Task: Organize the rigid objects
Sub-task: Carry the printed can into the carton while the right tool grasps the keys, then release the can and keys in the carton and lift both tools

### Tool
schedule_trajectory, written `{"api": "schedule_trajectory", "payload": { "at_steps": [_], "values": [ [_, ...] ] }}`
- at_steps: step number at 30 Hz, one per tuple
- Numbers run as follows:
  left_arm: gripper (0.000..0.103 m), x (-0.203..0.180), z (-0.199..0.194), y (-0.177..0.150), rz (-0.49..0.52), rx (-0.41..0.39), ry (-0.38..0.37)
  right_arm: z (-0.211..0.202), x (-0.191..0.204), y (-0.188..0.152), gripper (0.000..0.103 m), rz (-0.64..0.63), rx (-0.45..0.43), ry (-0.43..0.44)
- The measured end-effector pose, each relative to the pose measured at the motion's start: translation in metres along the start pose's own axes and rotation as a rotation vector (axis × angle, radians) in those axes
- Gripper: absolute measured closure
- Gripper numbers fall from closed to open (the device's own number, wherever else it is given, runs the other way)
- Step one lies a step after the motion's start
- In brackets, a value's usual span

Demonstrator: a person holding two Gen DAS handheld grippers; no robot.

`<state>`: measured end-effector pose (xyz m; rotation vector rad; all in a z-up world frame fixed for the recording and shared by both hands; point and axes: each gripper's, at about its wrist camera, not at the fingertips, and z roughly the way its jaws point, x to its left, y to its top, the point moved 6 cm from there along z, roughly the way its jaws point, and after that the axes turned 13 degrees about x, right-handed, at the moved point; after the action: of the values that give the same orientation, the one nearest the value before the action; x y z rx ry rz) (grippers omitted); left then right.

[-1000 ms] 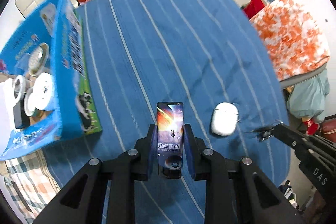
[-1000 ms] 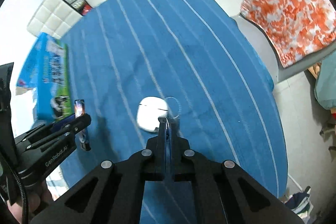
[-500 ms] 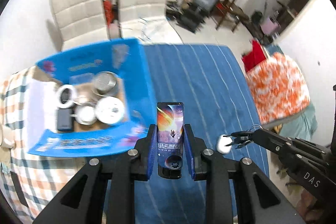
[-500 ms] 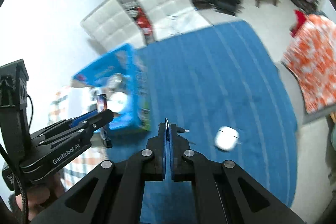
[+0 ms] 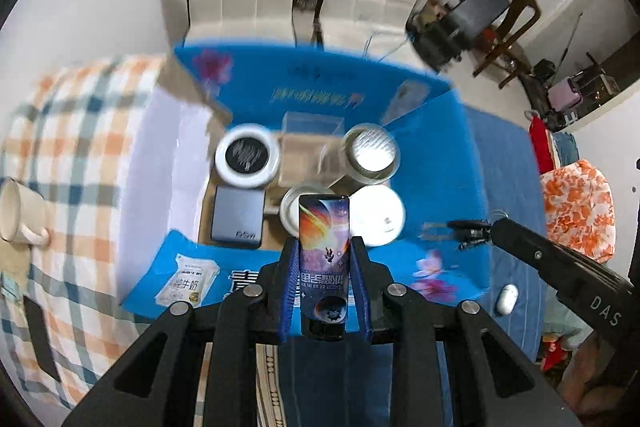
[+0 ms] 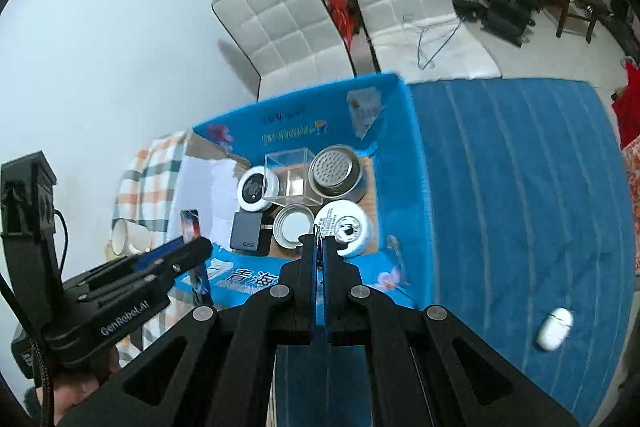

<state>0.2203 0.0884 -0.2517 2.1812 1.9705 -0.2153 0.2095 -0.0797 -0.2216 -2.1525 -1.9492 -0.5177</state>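
Observation:
My left gripper (image 5: pixel 325 255) is shut on a small space-print box (image 5: pixel 325 239) and holds it above the near wall of the open blue carton (image 5: pixel 436 131). The box also shows in the right wrist view (image 6: pixel 191 227). My right gripper (image 6: pixel 319 247) is shut on a thin wire ring (image 6: pixel 318 231), above the carton's (image 6: pixel 404 163) near edge. The carton holds a metal cup (image 6: pixel 336 173), a clear cube (image 6: pixel 290 175), round tins (image 6: pixel 256 189) and a grey charger (image 6: pixel 246 231). A white earbud case (image 6: pixel 555 323) lies on the blue striped cloth (image 6: pixel 520 187).
A white mug (image 5: pixel 20 213) stands on the checked cloth (image 5: pixel 72 131) left of the carton. Two white padded chairs (image 6: pixel 360 11) stand behind the table. An orange flowered cushion (image 5: pixel 576 203) is at the right.
Both grippers have swung from the blue cloth over to the carton, carrying the box and the ring. The earbud case is left behind on the cloth.

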Motion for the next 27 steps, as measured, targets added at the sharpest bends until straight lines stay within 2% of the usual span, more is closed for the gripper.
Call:
{"api": "schedule_trajectory", "payload": {
  "at_steps": [8,14,20,24,27],
  "values": [
    [0.081,0.022,0.061,0.007,-0.006,0.112,0.004,0.083,0.006,0.003,0.100,0.020,0.126,0.003],
    [0.081,0.029,0.083,0.012,0.000,0.162,0.002,0.093,0.018,0.008,0.100,-0.009,0.131,0.009],
    [0.081,0.035,0.095,0.013,-0.007,0.195,-0.008,0.124,0.012,0.008,0.100,0.025,0.234,-0.007],
    [0.081,0.039,0.099,0.014,-0.012,0.201,-0.008,0.133,0.007,0.007,0.099,0.039,0.250,0.021],
    [0.081,0.039,0.099,0.015,-0.013,0.205,-0.005,0.133,0.010,0.006,0.099,0.020,0.267,0.011]
  ]
}}
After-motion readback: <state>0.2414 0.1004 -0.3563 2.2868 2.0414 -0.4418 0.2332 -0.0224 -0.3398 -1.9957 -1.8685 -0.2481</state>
